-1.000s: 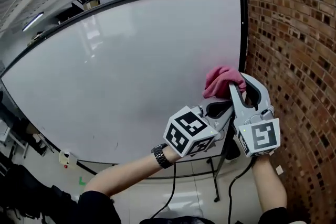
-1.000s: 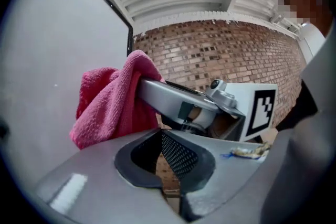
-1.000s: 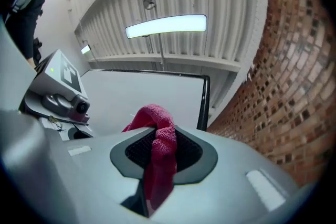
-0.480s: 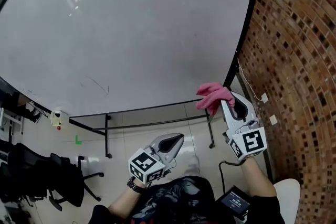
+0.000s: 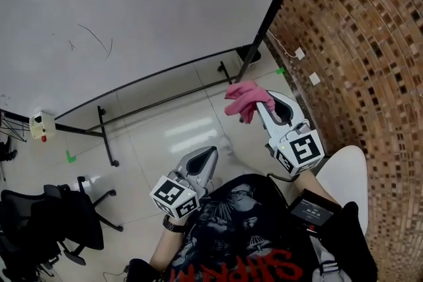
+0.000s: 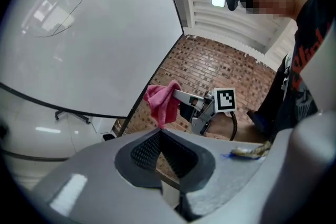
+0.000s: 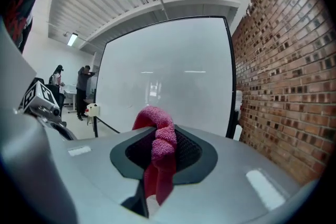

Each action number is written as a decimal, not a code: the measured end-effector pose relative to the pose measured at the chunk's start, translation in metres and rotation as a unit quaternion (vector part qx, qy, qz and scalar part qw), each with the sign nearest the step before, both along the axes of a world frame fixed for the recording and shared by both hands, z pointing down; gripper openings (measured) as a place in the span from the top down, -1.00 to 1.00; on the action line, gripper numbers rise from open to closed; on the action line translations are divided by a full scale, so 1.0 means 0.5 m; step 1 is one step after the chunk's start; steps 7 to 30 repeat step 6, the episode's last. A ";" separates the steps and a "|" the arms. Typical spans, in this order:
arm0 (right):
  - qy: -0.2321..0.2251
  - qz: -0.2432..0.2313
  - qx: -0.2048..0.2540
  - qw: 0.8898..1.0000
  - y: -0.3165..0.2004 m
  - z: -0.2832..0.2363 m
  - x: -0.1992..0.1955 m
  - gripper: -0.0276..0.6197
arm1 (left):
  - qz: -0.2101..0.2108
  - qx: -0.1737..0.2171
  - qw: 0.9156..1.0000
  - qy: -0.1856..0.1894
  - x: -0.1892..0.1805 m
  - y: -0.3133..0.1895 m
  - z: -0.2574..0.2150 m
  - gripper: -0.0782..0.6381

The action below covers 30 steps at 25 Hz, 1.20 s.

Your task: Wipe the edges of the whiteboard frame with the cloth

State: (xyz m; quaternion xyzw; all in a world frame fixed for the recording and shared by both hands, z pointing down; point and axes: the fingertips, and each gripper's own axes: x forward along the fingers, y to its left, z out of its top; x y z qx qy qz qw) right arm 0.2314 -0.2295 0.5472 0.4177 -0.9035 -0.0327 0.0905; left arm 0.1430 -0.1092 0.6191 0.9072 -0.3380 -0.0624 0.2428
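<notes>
**Asker:** Anything you can read out there?

**Me:** Very little. The marker cube (image 5: 175,196) on each of my grippers carries black-and-white square patterns, not letters. My black shirt (image 5: 244,234) has red print across the chest. The lower edge of the head view cuts it off, so I can't make out the word. The small screen (image 5: 310,209) on my right forearm shows lines too fine to read. On the whiteboard (image 5: 132,10) there are a few thin pen strokes (image 5: 92,39), scribbles rather than writing.

**Asker:** How does your left tool stand?

**Me:** My left gripper (image 5: 210,154) is closed tight, pad against pad, with nothing between the pads. It sits low in front of my body, over the tiled floor (image 5: 172,135).

**Asker:** And the right one?

**Me:** My right gripper (image 5: 259,104) is clamped on the pink cloth (image 5: 243,97). In the right gripper view a bunched fold is squeezed between the pads. A loop stands above the jaws and the tail hangs down below them.

**Asker:** Where is the cloth against the board?

**Me:** In the head view it is just below the board's lower right corner. It is near the foot of the black frame (image 5: 277,6), on the side where the frame runs beside the brick wall (image 5: 357,43). It hangs in the air and touches neither the frame nor the board.
</notes>
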 end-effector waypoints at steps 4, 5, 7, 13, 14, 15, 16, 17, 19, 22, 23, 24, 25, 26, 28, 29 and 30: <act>-0.001 -0.042 -0.045 0.998 0.076 0.039 -0.087 0.68 | 0.032 0.008 0.998 0.045 -0.016 0.079 0.000 0.78; 0.000 -0.056 -0.052 0.997 0.093 0.046 -0.106 0.68 | 0.043 0.016 0.997 0.066 -0.018 0.100 -0.011 0.78; 0.001 -0.070 -0.058 0.996 0.110 0.054 -0.125 0.68 | 0.053 0.025 0.994 0.089 -0.020 0.120 -0.023 0.78; 0.001 -0.070 -0.058 0.996 0.110 0.054 -0.125 0.68 | 0.053 0.025 0.994 0.089 -0.020 0.120 -0.023 0.78; 0.001 -0.070 -0.058 0.996 0.110 0.054 -0.125 0.68 | 0.053 0.025 0.994 0.089 -0.020 0.120 -0.023 0.78; 0.001 -0.070 -0.058 0.996 0.110 0.054 -0.125 0.68 | 0.053 0.025 0.994 0.089 -0.020 0.120 -0.023 0.78; 0.001 -0.070 -0.058 0.996 0.110 0.054 -0.125 0.68 | 0.053 0.025 0.994 0.089 -0.020 0.120 -0.023 0.78; 0.001 -0.070 -0.058 0.996 0.110 0.054 -0.125 0.68 | 0.053 0.025 0.994 0.089 -0.020 0.120 -0.023 0.78; 0.001 -0.070 -0.058 0.996 0.110 0.054 -0.125 0.68 | 0.053 0.025 0.994 0.089 -0.020 0.120 -0.023 0.78; 0.001 -0.070 -0.058 0.996 0.110 0.054 -0.125 0.68 | 0.053 0.025 0.994 0.089 -0.020 0.120 -0.023 0.78; 0.001 -0.070 -0.058 0.996 0.110 0.054 -0.125 0.68 | 0.053 0.025 0.994 0.089 -0.020 0.120 -0.023 0.78; 0.001 -0.070 -0.058 0.996 0.110 0.054 -0.125 0.68 | 0.053 0.025 0.994 0.089 -0.020 0.120 -0.023 0.78; 0.001 -0.070 -0.058 0.996 0.110 0.054 -0.125 0.68 | 0.053 0.025 0.994 0.089 -0.020 0.120 -0.023 0.78; 0.001 -0.070 -0.058 0.996 0.110 0.054 -0.125 0.68 | 0.053 0.025 0.994 0.089 -0.020 0.120 -0.023 0.78; 0.001 -0.070 -0.058 0.996 0.110 0.054 -0.125 0.68 | 0.053 0.025 0.994 0.089 -0.020 0.120 -0.023 0.78; 0.001 -0.070 -0.058 0.996 0.110 0.054 -0.125 0.68 | 0.053 0.025 0.994 0.089 -0.020 0.120 -0.023 0.78; 0.001 -0.070 -0.058 0.996 0.110 0.054 -0.125 0.68 | 0.053 0.025 0.994 0.089 -0.020 0.120 -0.023 0.78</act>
